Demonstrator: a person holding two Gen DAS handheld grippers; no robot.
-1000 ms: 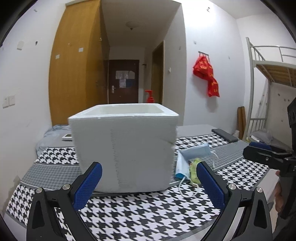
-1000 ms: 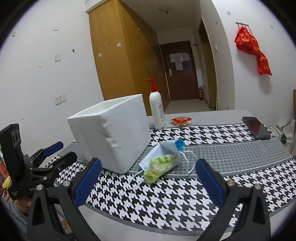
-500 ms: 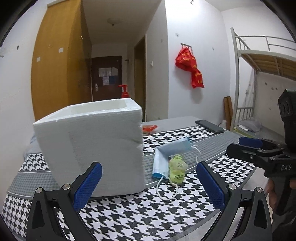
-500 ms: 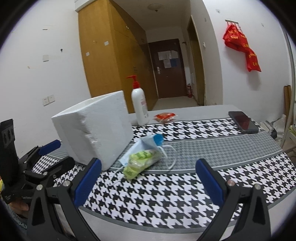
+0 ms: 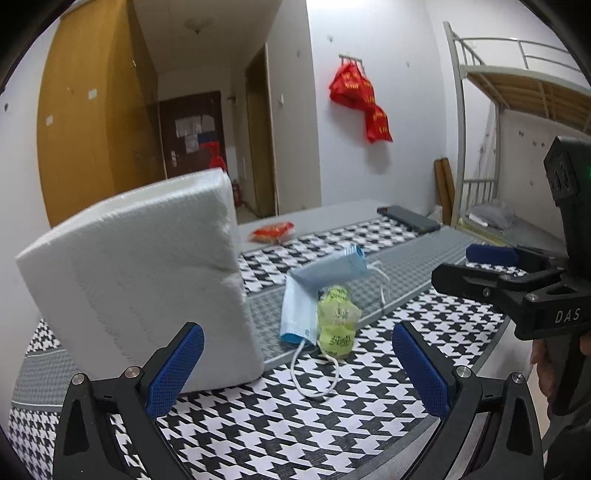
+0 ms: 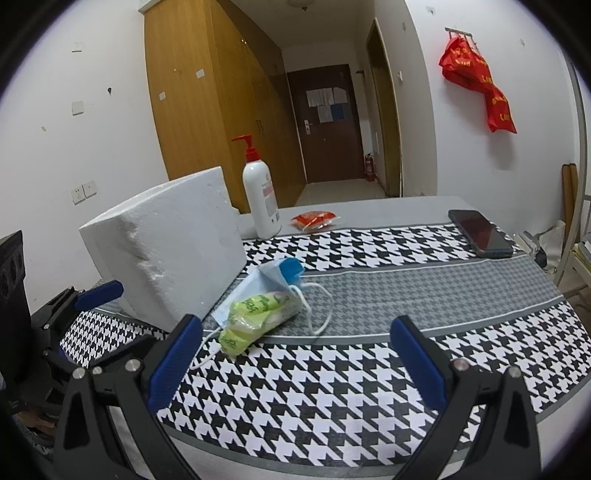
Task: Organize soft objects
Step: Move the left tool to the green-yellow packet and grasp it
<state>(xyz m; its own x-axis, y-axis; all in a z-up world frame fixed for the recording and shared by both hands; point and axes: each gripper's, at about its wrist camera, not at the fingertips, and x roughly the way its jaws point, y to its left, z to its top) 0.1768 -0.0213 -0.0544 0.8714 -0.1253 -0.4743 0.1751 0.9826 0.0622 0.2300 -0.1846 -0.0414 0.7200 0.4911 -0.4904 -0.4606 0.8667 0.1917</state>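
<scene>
Bottle (image 6: 259, 195) shows unobstructed only from right wrist.

We see white walls (image 6: 92, 74) around a long table whose houndstooth cloth (image 6: 332, 369) is black, white and grey. Beyond the table's far end, a tall wooden wardrobe (image 6: 207, 110) lines the left side of a corridor that ends at a dark brown door (image 6: 328, 122) with papers stuck on it. A small fire extinguisher (image 6: 369, 168) stands just right of that door. Right of the table, red bags (image 5: 360, 99) hang from a wall hook, and a metal bunk bed (image 5: 517, 85) rises at the far right. A ceiling lamp (image 5: 197, 26) sits above the corridor.
</scene>
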